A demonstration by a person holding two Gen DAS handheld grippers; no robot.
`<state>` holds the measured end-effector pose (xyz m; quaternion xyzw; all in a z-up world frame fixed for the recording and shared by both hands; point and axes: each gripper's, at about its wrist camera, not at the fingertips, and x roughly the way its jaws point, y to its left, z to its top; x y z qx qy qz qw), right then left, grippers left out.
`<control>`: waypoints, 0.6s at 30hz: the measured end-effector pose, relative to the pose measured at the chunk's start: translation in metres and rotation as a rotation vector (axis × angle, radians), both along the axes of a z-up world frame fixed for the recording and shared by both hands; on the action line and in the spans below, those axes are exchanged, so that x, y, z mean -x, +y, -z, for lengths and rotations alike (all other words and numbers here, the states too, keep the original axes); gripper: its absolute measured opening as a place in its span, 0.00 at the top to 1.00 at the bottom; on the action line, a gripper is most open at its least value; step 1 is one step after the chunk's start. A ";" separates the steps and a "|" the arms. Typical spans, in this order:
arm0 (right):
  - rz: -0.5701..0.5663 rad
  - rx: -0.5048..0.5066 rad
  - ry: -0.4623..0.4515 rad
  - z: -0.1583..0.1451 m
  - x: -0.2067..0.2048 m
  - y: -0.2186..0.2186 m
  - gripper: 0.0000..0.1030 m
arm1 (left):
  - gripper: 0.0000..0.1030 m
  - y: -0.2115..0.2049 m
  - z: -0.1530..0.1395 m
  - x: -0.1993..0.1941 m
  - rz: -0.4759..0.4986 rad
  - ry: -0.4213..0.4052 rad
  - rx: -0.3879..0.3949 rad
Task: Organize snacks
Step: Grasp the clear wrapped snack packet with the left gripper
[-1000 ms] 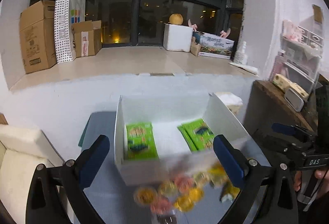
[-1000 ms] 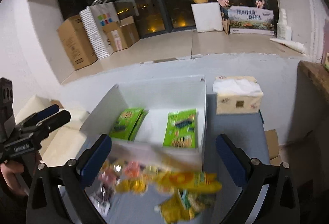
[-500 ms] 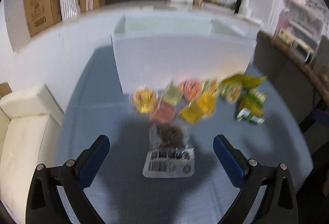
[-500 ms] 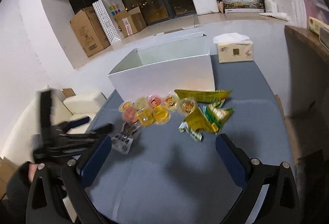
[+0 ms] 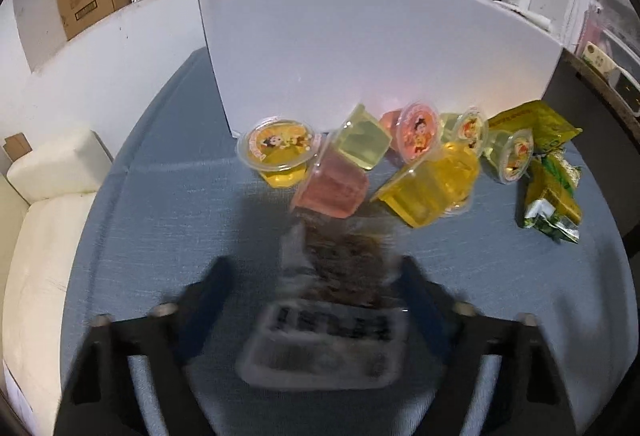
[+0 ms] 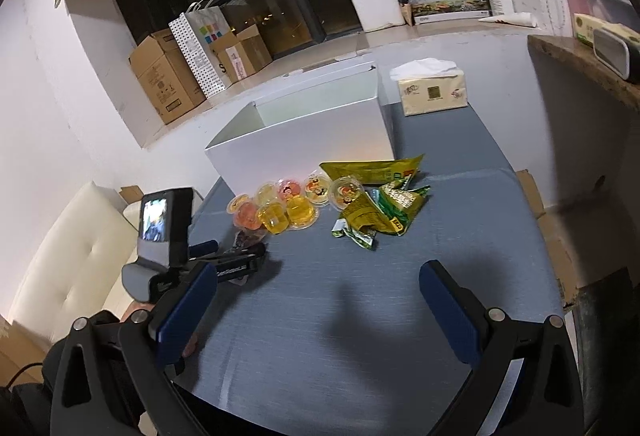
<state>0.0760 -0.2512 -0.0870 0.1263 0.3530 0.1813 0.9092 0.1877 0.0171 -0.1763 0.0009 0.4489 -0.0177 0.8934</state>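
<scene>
A clear packet of brown snack with a barcode label (image 5: 336,300) lies on the blue table between the blurred fingers of my left gripper (image 5: 320,300), whose jaws stand on either side of it, narrowed but apart. Behind it lie several jelly cups (image 5: 340,160) and green-yellow snack packets (image 5: 548,172) in front of a white box (image 5: 360,48). My right gripper (image 6: 316,308) is open and empty above the near table. It sees the cups (image 6: 288,204), the packets (image 6: 380,204), the box (image 6: 304,140) and my left gripper (image 6: 244,256) over the packet.
A tissue box (image 6: 432,92) stands right of the white box. A white sofa (image 6: 68,256) lies left of the table. A wooden shelf (image 6: 580,68) is at the right. Cardboard boxes (image 6: 168,76) and a paper bag sit on the window ledge.
My left gripper has dropped from above the box down to the brown packet, and its jaws have narrowed around it. My right gripper has pulled back and stays open.
</scene>
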 end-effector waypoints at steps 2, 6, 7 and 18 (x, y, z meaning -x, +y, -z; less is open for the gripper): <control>0.004 -0.007 0.009 0.003 -0.002 0.001 0.00 | 0.47 0.000 -0.002 0.006 0.010 -0.004 0.014; -0.004 -0.007 0.021 0.008 -0.001 0.005 0.00 | 0.56 -0.004 -0.006 0.020 0.034 -0.045 -0.003; -0.008 -0.005 0.022 0.009 0.000 0.007 0.00 | 0.61 -0.006 -0.009 0.025 0.042 -0.056 0.000; -0.026 0.010 0.012 0.011 0.000 0.019 0.00 | 0.84 0.001 -0.048 0.053 0.068 -0.126 0.137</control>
